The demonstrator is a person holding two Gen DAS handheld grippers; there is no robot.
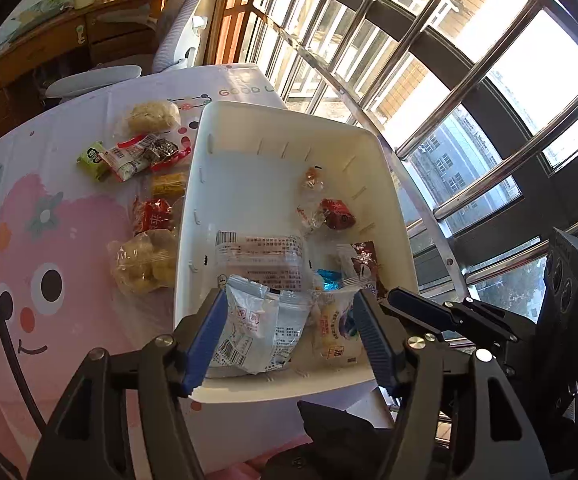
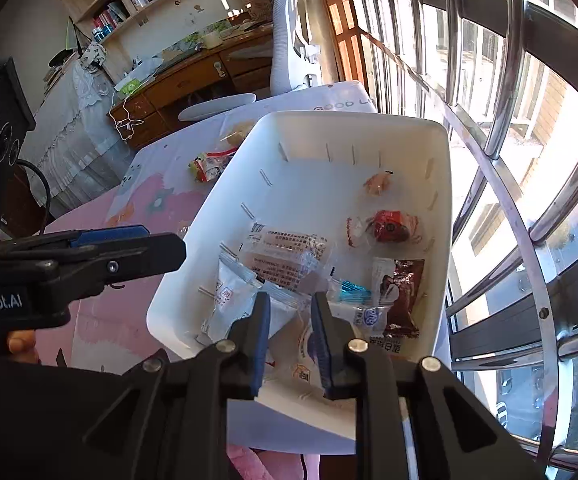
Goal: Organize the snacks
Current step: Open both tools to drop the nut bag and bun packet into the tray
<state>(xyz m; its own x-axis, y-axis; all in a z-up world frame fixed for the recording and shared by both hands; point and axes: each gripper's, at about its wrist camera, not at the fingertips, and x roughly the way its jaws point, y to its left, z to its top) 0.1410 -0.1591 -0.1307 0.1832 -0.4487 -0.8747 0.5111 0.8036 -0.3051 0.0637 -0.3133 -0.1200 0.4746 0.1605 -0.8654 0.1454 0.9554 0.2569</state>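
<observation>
We record a surface (image 1: 69, 248) under a pink cartoon cloth, carrying a white bin (image 1: 289, 152) near the barred window (image 1: 469, 80). In the bin we count a large clear printed packet (image 1: 261, 256), a white packet (image 1: 257, 320), a brown sachet (image 1: 365, 264) and a red candy (image 1: 339, 214). Beside the bin, on the cloth, lie two bags of yellow puffs (image 1: 145, 260), a red packet (image 1: 155, 216) and a green packet (image 1: 95, 158). Our left hand-held gripper (image 1: 289, 328) hangs released above the bin's near end. Our right hand-held gripper (image 2: 291, 344) stands narrowly parted over a pale packet (image 2: 303, 368); we cannot tell whether it grips.
</observation>
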